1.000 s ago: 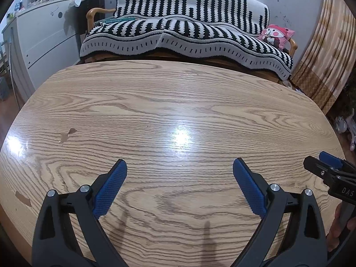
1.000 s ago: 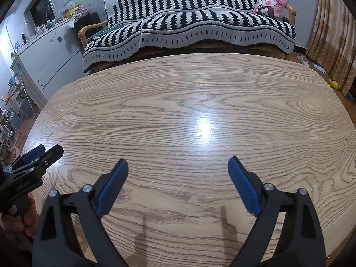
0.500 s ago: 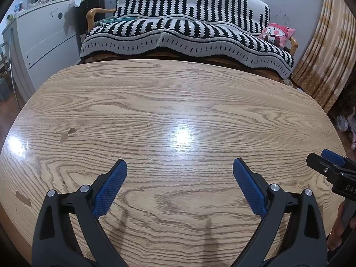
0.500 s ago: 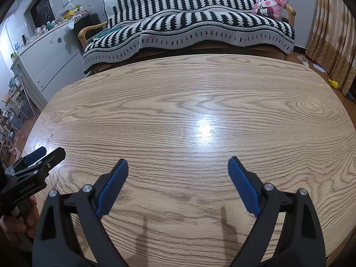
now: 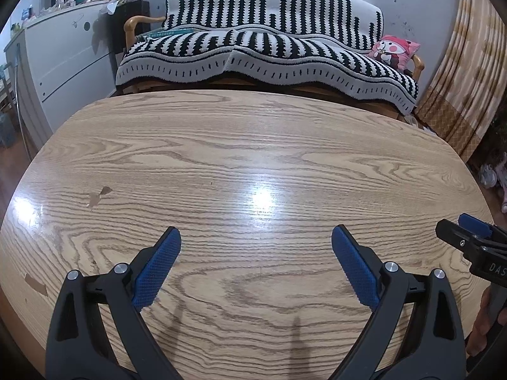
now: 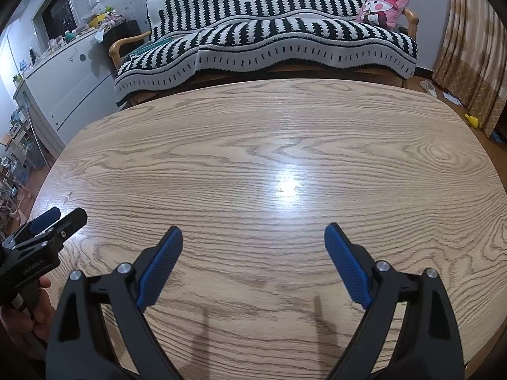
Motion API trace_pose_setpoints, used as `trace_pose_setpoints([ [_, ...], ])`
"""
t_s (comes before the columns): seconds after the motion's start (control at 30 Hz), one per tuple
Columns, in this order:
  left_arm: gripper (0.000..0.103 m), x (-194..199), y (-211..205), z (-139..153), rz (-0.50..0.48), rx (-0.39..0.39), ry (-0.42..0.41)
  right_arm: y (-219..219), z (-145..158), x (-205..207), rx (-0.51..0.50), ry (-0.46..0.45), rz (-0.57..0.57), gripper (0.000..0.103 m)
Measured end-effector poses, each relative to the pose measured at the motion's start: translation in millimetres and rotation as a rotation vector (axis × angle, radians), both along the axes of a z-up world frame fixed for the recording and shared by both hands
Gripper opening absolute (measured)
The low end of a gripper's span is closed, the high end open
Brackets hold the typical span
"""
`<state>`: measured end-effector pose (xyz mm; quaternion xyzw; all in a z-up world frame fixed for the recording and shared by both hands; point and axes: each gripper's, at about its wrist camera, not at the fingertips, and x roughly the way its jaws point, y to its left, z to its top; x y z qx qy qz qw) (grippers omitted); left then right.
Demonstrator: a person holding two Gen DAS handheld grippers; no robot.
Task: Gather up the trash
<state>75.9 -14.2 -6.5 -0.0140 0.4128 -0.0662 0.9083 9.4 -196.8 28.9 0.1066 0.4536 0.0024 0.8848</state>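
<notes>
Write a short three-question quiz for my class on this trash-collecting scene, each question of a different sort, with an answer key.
1. True or false: the left hand-held gripper is shut on a piece of trash.
2. Multiple choice: what lies beyond the far edge of the wooden table? A) a sink B) a sofa under a black-and-white striped blanket C) a bicycle
3. Fill in: the pink cushion sits at the sofa's ____ end as both cameras see it.

Key
1. False: its jaws stand wide apart over bare wood, as do those of the right hand-held gripper.
2. B
3. right
</notes>
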Motion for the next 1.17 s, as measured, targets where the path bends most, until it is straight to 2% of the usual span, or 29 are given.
trace_pose_setpoints([
  [0.9, 0.093, 1.7, -2.6, -0.7, -0.007, 0.031, -0.009, -1.5, -0.3, 0.6, 0.0, -0.001, -0.012, 0.088],
  [1.17, 0.093, 4.4, -0.6, -2.1, 0.001, 0.02, 0.014, -1.9, -0.2, 0.1, 0.0, -0.001, -0.017, 0.088],
])
